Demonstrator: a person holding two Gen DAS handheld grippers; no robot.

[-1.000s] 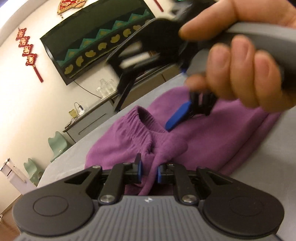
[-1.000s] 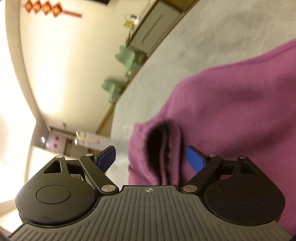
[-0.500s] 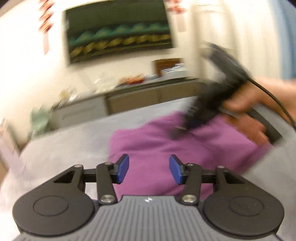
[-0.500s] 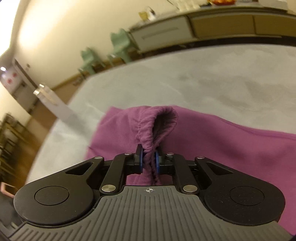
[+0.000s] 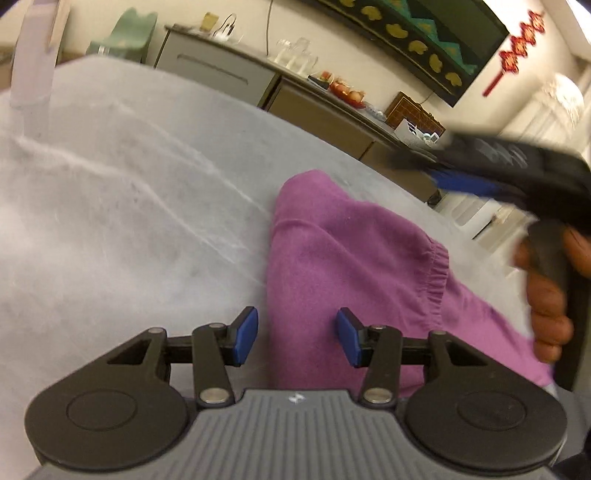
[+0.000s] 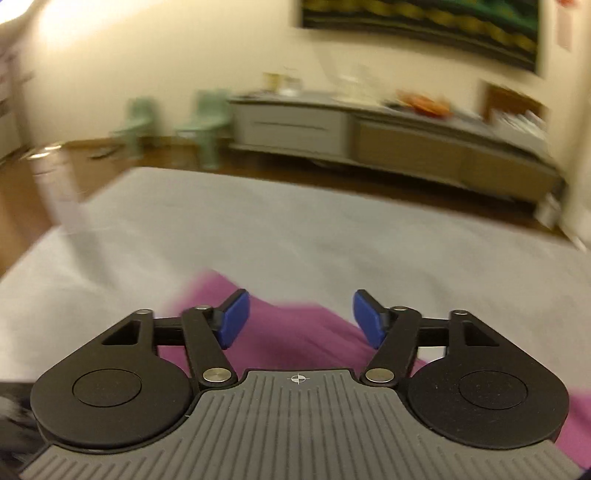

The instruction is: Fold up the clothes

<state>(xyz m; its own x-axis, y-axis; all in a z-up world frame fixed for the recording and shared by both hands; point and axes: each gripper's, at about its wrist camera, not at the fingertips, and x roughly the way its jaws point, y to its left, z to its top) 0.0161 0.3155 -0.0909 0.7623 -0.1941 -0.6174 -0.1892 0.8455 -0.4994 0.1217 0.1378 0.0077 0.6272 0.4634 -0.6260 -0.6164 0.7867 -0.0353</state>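
Left gripper (image 5: 297,340) spread wide, blue pads (image 5: 245,334) apart and gripping nothing. Just ahead and slightly to its right: purple garment (image 5: 354,258), heaped on the grey cloth-covered surface (image 5: 129,206). Left pad over bare grey cloth beside the garment's near edge, right pad over purple fabric. Gathered elastic band (image 5: 437,273) visible on the right side of the heap, folded layer rising to a rounded peak farther off.

Right gripper (image 6: 299,319) likewise released, pads (image 6: 232,319) well apart, nothing between them. Same purple garment (image 6: 291,332) directly below and behind the pads, its far edge showing just past them, grey surface (image 6: 295,236) stretching beyond. Much motion blur in the right wrist view.

From the left wrist view, right gripper (image 5: 454,181) blurred above the garment's right end, clear of the fabric, held by a hand (image 5: 546,291) on its handle. Beyond the surface: low cabinet (image 6: 369,133) along the wall, two green chairs (image 6: 207,118), dark framed hanging (image 6: 424,26) above.
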